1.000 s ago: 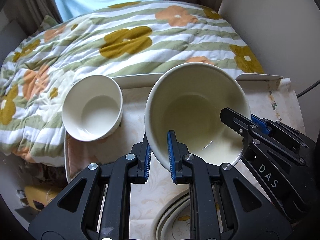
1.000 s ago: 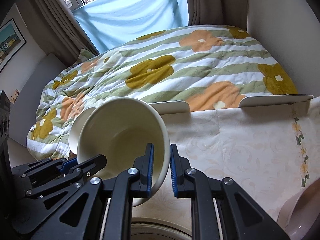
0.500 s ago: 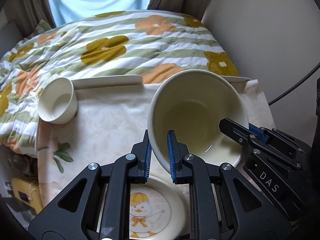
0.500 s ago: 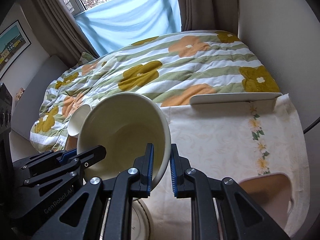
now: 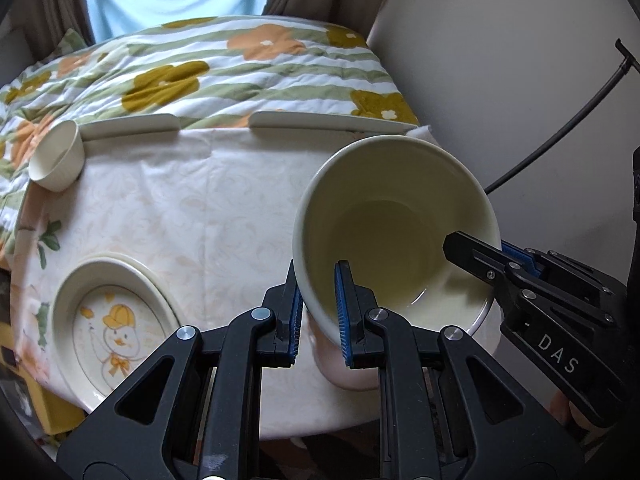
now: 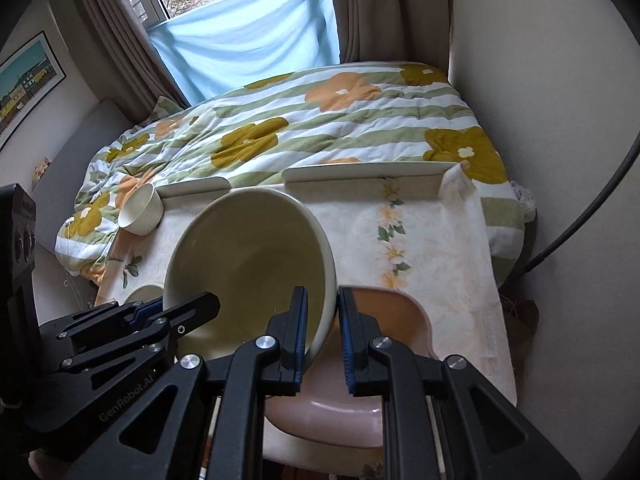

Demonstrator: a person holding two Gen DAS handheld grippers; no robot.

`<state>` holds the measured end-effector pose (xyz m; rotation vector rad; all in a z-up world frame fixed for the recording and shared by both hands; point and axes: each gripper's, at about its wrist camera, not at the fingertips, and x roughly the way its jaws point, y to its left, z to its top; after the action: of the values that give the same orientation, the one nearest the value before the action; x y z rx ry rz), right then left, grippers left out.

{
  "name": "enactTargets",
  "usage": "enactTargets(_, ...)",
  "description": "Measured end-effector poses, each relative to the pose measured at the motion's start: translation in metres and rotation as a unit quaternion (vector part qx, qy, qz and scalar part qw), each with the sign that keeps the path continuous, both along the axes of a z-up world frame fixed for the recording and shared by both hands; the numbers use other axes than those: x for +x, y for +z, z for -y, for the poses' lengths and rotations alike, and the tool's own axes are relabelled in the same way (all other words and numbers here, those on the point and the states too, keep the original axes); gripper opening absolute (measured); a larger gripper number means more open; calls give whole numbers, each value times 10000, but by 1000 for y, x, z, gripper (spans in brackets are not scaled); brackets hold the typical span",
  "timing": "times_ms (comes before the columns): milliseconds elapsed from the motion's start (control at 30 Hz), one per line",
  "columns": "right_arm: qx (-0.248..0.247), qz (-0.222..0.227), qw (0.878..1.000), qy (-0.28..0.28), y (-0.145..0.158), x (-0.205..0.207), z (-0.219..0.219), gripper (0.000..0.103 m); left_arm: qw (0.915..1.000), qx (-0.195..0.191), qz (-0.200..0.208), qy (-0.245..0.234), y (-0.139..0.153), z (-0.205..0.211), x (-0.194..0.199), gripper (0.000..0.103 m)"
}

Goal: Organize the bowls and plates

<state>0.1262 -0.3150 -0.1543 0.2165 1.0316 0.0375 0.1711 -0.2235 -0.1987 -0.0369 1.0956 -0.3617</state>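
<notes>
- The left gripper [image 5: 318, 312] has its fingers clamped on the near left rim of the big cream bowl [image 5: 394, 232], one finger inside and one outside.
- The right gripper [image 6: 322, 334] has its fingers clamped on the right rim of the same big cream bowl [image 6: 248, 256], one finger on each side of the wall.
- The big bowl is up in the air, held by both grippers. It is tilted, so its open side faces the cameras.
- Just under the big bowl, at the near right of the bench [image 5: 208, 216], sits a pink bowl [image 6: 384, 360]. Whether the two bowls touch is hard to tell.
- At the near left of the bench is a duck plate [image 5: 116, 330]. It has a yellow-hatted duck drawn on it, and it seems to lie on another plate, as a second rim shows around it.
- The bench is covered by a pale cloth with small flowers [image 6: 416, 240].
- At the far left corner of the bench stands a small white bowl [image 5: 56, 162], well apart from the others.
- Two flat white boards [image 5: 332, 120] stand along the far edge of the bench.
- Past the bench is a bed with a striped flower blanket [image 6: 320, 120].
- Farthest away are a window with a blue sheet [image 6: 248, 36] and brown curtains [image 6: 380, 8].
</notes>
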Motion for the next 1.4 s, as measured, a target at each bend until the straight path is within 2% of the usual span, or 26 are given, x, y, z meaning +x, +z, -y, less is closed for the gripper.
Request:
enactTargets(200, 176, -262, 9994, -163, -23, -19, 26, 14, 9990, 245, -274, -250, -23, 31, -14, 13)
enactTargets(467, 438, -626, 9967, -266, -66, -20, 36, 14, 9955, 553, -640, -435, -61, 43, -9, 13)
enactTargets(833, 350, -777, 9956, -388, -90, -22, 33, 14, 9903, 995, -600, -768, -81, 56, 3, 13)
enactTargets(1400, 432, -872, 9937, -548, -103, -24, 34, 14, 9858, 1255, -548, -975, -97, 62, 6, 13)
